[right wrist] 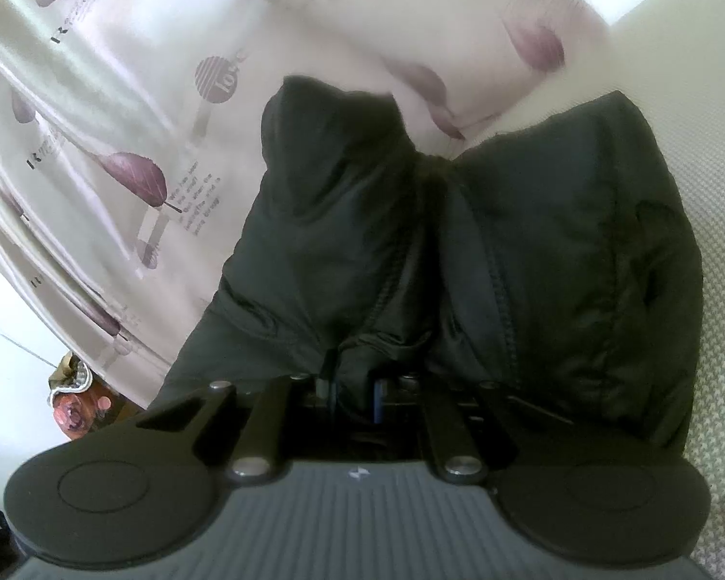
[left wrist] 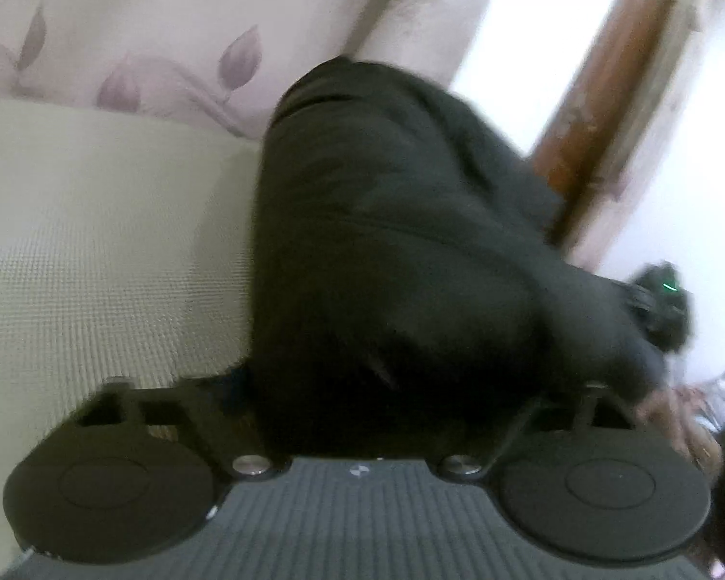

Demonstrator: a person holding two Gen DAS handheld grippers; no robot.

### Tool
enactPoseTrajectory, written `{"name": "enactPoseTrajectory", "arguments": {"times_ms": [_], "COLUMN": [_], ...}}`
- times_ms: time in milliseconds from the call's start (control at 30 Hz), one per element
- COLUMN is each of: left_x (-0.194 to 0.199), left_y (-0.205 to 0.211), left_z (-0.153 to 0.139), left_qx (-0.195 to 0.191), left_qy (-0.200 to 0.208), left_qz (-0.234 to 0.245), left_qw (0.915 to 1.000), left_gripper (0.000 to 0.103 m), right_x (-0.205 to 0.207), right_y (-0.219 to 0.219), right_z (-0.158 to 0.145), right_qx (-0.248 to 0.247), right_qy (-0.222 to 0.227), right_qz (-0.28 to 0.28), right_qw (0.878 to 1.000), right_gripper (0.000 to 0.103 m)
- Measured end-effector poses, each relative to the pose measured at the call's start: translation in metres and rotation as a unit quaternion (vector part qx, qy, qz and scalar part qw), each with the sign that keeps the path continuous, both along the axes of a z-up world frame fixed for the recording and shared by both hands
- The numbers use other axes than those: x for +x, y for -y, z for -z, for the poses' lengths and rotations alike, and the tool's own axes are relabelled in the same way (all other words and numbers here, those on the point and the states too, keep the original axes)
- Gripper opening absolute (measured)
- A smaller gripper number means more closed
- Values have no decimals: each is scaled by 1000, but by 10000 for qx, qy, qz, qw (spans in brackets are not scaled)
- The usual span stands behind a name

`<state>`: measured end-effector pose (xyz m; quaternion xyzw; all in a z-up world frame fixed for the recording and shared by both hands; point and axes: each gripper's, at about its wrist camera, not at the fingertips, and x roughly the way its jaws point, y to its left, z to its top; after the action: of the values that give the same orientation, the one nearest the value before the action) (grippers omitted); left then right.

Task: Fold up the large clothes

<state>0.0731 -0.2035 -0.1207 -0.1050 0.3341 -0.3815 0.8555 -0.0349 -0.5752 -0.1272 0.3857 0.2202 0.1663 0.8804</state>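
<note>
A black padded jacket lies bunched on a cream woven mat. My left gripper stands open, its fingers wide apart at either side of the jacket's near bulk, and the cloth fills the gap and hides the pads. In the right wrist view the jacket shows a zip seam and a raised fold at the left. My right gripper is shut on a pinch of the jacket's near edge, its fingers drawn close together. A hand shows at the right edge of the left wrist view.
Pale bedding with purple leaf prints lies behind and to the left of the jacket. A brown wooden door frame stands at the back right. A black device with a green light sits beyond the jacket's right end. Flowered cloth lies low left.
</note>
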Motion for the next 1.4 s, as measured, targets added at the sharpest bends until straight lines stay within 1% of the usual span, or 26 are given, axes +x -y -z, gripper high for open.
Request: {"name": "enactPoseTrajectory", "arguments": {"times_ms": [33,67,133,200,267,367,500,567,667,700,767,800,833,867,900,967,1000,1033,1100,1133,1167,1200,1233,1300,1333,1400], "left_x": [6,8,4,-10,-20,-35,-76,-97,-114,-119,-121,-122,-122,-122,-122,-121,-122,-122,-120,-121,-121,-121,-120,-119,-119,-119], "left_y": [4,6,19,24,18,-2,-51,-79,-110,-115,-122,-122,-119,-116,-116,-116,-117,-118,-116,-116,-115,-116,-117,-118,-119,-119], "left_z": [2,2,-4,-12,-16,-17,-21,-21,-18,-17,-14,-13,-15,-16,-15,-14,-13,-12,-12,-11,-11,-11,-11,-11,-11,-11], "left_qx": [18,57,265,421,388,276,432,617,734,812,779,774,842,888,894,900,906,902,928,943,952,944,912,884,884,881], "left_qy": [-24,43,412,874,1080,955,921,961,813,846,736,708,763,802,798,780,778,763,772,786,798,798,766,741,735,730], "left_qz": [-68,-137,-191,-222,-300,-555,-964,-1217,-1601,-1663,-1802,-1835,-1840,-1847,-1864,-1904,-1928,-1960,-1974,-1974,-1958,-1954,-1963,-1951,-1936,-1925], "left_qw": [10000,9999,9986,9950,9929,9935,9901,9860,9810,9791,9778,9774,9763,9755,9751,9745,9739,9735,9729,9726,9727,9729,9733,9740,9743,9746], "left_gripper": [49,44,30,27,25,24,24,24,24,25,25,25,25,25,25,26,26,26,27,27,27,27,28,28,28,28], "right_x": [1,1,0,-2,-4,-4,8,17,29,30,26,21,15,6,-4,-22,-28,-32,-34,-31,-29,-31,-33,-33,-32,-34], "right_y": [1,2,4,8,9,0,-39,-66,-111,-127,-154,-168,-182,-195,-206,-216,-218,-214,-202,-196,-187,-180,-171,-144,-132,-111], "right_z": [0,1,4,8,10,10,9,7,-1,-8,-26,-38,-49,-60,-70,-81,-81,-81,-76,-70,-62,-56,-56,-62,-66,-78], "right_qx": [30,55,137,299,370,374,268,146,-179,-447,-1185,-1762,-2424,-3108,-3752,-4676,-5019,-5177,-5209,-5181,-5078,-4865,-4533,-3553,-3066,-2197], "right_qy": [4,9,12,-7,-18,-108,-153,-144,-105,-55,111,257,418,566,720,934,968,909,653,470,269,191,183,143,76,160], "right_qz": [-2,5,56,126,116,-20,-549,-905,-1307,-1350,-1338,-1296,-1238,-1186,-1142,-1106,-1075,-1088,-994,-946,-901,-889,-808,-624,-578,-219], "right_qw": [10000,10000,9999,9995,9992,9992,9980,9957,9912,9898,9838,9754,9613,9414,9171,8720,8527,8437,8453,8488,8563,8689,8875,9326,9500,9752], "right_gripper": [9,9,9,9,9,9,9,9,11,12,14,14,13,11,11,8,7,4,1,0,0,0,0,1,2,13]}}
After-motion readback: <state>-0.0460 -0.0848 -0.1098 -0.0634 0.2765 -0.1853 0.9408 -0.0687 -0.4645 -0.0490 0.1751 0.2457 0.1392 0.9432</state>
